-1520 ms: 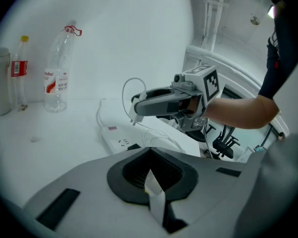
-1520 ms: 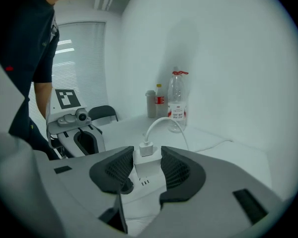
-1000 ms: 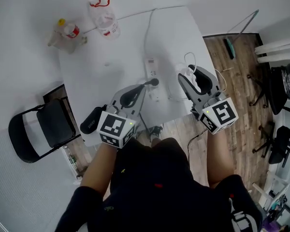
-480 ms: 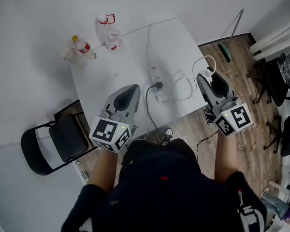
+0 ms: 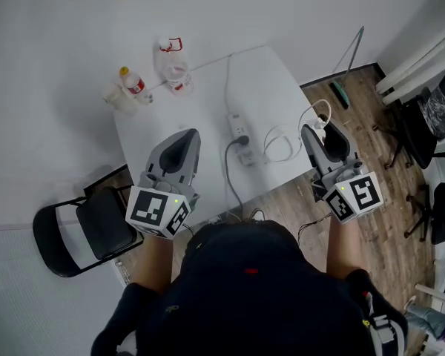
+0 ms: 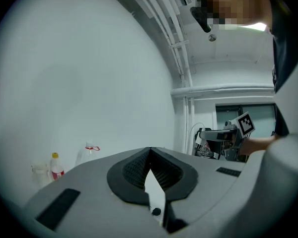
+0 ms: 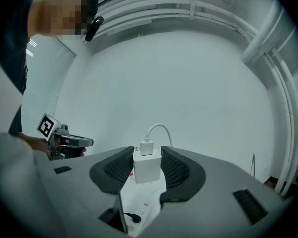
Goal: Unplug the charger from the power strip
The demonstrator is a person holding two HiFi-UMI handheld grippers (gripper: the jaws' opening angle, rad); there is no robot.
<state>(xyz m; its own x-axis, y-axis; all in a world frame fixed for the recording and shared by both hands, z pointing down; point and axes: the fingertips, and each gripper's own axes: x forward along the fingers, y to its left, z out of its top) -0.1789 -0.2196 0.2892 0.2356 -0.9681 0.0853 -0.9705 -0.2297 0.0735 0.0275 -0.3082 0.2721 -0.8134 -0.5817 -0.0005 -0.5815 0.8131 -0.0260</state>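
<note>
My right gripper (image 7: 147, 155) is shut on the white charger (image 7: 147, 166), whose pads press its two sides; its white cable (image 7: 159, 130) arcs up from the top. In the head view this gripper (image 5: 320, 130) hangs above the table's right edge with the charger (image 5: 321, 119), clear of the white power strip (image 5: 239, 130). A black plug (image 5: 242, 140) sits in the strip. My left gripper (image 5: 184, 138) hovers left of the strip; its jaws (image 6: 150, 150) meet at the tips with nothing between them.
The white table (image 5: 200, 117) stands against a white wall. At its back left stand a small yellow-capped bottle (image 5: 133, 86) and a clear bottle (image 5: 174, 69). A black folding chair (image 5: 81, 232) is left, office chairs (image 5: 437, 117) right, and the cable's loops (image 5: 282, 145) lie beside the strip.
Both grippers have risen off the table. The right one carried the charger up and rightward; the left one left the power strip and moved left.
</note>
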